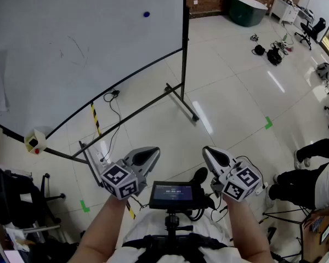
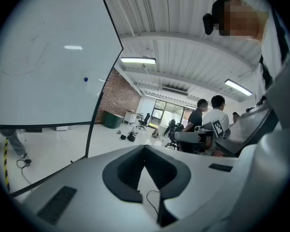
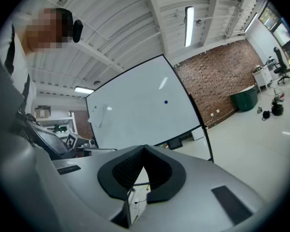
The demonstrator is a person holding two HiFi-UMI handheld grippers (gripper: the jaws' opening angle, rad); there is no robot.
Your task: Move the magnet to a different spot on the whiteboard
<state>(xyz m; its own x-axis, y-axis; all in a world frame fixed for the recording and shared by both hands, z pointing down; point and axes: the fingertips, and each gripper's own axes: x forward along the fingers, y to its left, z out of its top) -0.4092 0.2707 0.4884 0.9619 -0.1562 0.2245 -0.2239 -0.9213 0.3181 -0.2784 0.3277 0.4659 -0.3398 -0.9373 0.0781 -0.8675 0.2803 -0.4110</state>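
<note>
A small blue magnet sticks high on the whiteboard, near its right edge; it also shows as a dot, the magnet in the left gripper view and the magnet in the right gripper view. My left gripper is held low in front of the body, far from the board, jaws shut with nothing between them. My right gripper is beside it, likewise shut and empty. Both point up and forward.
The whiteboard stands on a black wheeled frame with a cable beneath it. A screen sits between my forearms. A chair stands at the left, a seated person at the right, and bags lie on the far floor.
</note>
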